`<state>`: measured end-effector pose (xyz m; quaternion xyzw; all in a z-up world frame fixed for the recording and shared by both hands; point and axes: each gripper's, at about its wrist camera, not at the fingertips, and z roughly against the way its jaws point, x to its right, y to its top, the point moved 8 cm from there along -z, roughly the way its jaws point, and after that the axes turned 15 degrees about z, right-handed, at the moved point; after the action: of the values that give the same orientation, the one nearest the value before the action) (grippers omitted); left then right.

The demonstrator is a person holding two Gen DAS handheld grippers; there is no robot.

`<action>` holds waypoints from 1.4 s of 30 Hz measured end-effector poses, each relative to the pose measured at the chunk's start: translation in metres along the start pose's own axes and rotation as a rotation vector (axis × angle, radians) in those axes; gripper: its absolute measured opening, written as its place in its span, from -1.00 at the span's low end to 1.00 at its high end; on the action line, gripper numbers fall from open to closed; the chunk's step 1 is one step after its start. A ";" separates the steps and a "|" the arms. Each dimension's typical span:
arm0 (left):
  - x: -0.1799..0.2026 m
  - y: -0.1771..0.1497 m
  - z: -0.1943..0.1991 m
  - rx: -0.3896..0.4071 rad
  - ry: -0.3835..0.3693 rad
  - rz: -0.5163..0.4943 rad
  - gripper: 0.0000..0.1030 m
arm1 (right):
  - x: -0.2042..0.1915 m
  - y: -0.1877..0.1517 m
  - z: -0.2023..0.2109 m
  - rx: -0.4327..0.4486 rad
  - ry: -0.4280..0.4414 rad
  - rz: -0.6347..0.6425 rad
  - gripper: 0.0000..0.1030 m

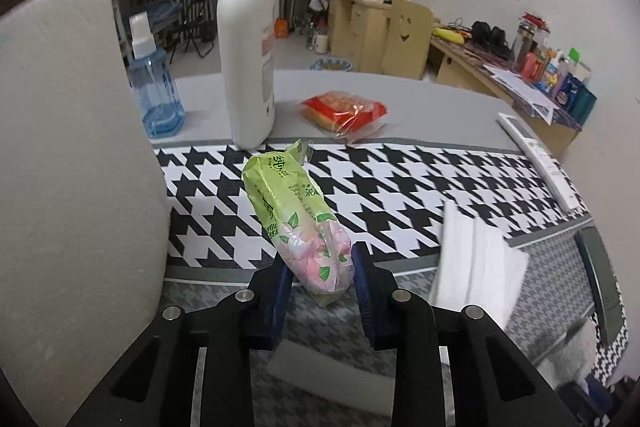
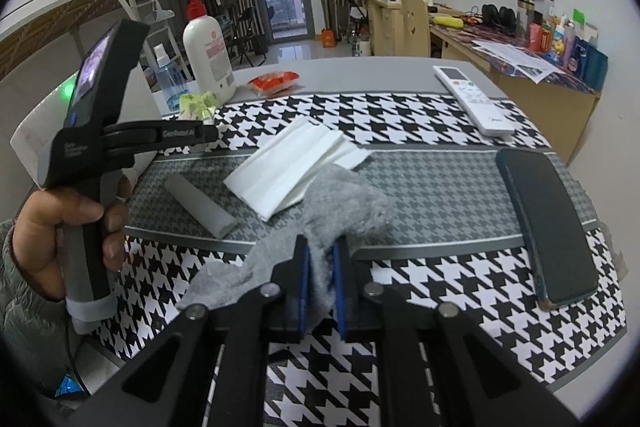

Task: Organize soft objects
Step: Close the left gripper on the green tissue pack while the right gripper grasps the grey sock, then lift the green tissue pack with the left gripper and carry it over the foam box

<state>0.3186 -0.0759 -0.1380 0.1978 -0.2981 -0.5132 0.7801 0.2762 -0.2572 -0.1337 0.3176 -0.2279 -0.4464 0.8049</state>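
Observation:
My left gripper is shut on a green and pink tissue pack, held above the houndstooth cloth; the pack also shows at that gripper's tip in the right wrist view. My right gripper is shut on a fuzzy grey sock that drapes over the cloth. A folded white towel lies beyond the sock and shows at the right in the left wrist view. A red snack packet lies on the grey table.
A white pump bottle and blue spray bottle stand at the back left. A grey foam board stands at left. A grey tube, a black phone and a white remote lie on the table.

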 end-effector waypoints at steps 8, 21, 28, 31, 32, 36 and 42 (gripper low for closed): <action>0.006 0.002 0.024 0.055 -0.030 -0.037 -0.39 | -0.003 0.009 0.016 0.041 -0.006 -0.007 -0.73; 0.008 0.003 0.059 0.116 -0.064 -0.065 -0.39 | -0.010 0.023 0.040 0.096 -0.027 -0.004 -0.73; 0.006 0.003 0.087 0.164 -0.087 -0.089 -0.39 | -0.018 0.030 0.051 0.121 -0.042 0.009 -0.73; 0.006 0.005 0.100 0.191 -0.096 -0.105 -0.39 | -0.020 0.034 0.056 0.135 -0.047 0.011 -0.73; 0.005 0.005 0.104 0.198 -0.102 -0.109 -0.39 | -0.021 0.035 0.058 0.140 -0.052 0.011 -0.73; 0.002 0.005 0.119 0.221 -0.117 -0.123 -0.39 | -0.024 0.040 0.064 0.158 -0.061 0.013 -0.73; -0.001 0.006 0.140 0.261 -0.133 -0.152 -0.39 | -0.025 0.045 0.069 0.177 -0.066 0.003 -0.73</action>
<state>0.2286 -0.0729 -0.0304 0.2848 -0.3975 -0.5397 0.6852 0.2447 -0.2385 -0.0561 0.3723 -0.2931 -0.4335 0.7665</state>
